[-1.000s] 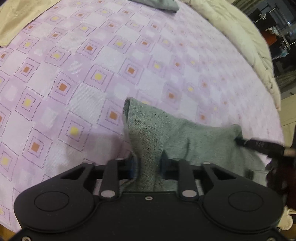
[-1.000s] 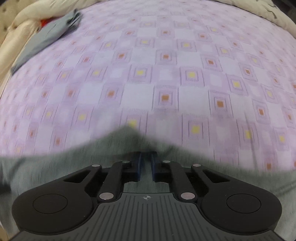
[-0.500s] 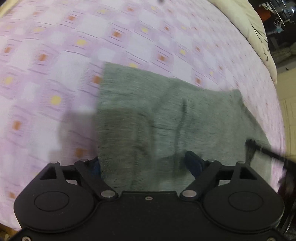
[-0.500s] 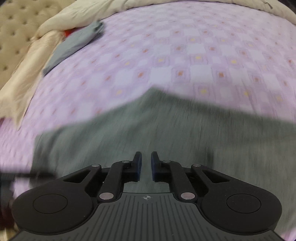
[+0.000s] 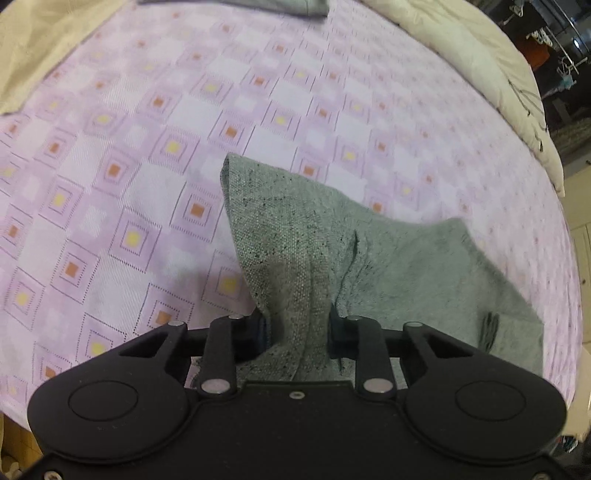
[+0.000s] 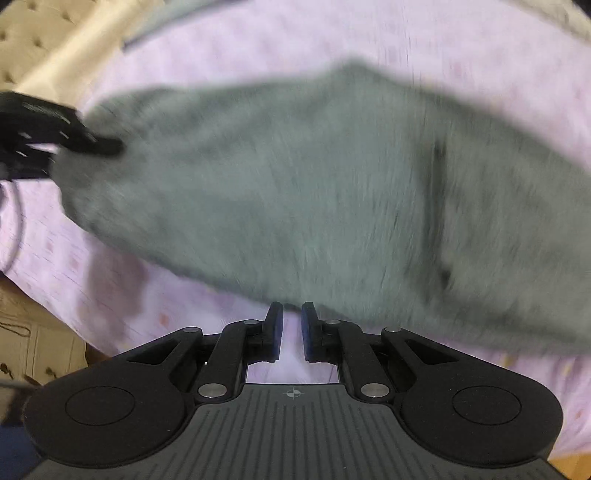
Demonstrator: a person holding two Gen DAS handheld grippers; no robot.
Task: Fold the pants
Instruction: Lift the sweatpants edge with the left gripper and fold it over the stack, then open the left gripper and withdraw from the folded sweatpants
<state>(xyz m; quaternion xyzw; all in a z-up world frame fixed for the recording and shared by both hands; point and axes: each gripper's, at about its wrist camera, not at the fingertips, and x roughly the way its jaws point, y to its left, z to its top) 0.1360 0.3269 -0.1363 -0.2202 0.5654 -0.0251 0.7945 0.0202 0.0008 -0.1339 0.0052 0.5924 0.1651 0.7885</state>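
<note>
- A bed sheet [image 5: 155, 155] with lilac squares and yellow and orange centres filled both views; a cream duvet [image 5: 480, 74] lay bunched along its far right edge in the left wrist view.
- The grey pants [image 5: 369, 258] lay on the sheet, partly raised: one bunched fold rose into the left gripper [image 5: 297, 332], and the rest spread flat to the right.
- The left gripper's jaws were closing, with the bunched cloth between them and the pads against it on both sides.
- The right gripper [image 6: 291, 332] had its jaws nearly together with a narrow gap (only sheet showed through it), and no cloth between them; the near hem of the pants lay just beyond the fingertips.
- Only the left wrist view showed the weave and dark specks of the pants, a second grey garment [image 5: 236, 5] cut off at the top edge, and a dim room past the duvet.
- Only the right wrist view showed a tufted headboard [image 6: 37, 37] at upper left and the left gripper from outside, at the pants' left end.
- The right wrist view was heavily blurred, so the sheet's pattern and the pants' seams were hard to make out there.
</note>
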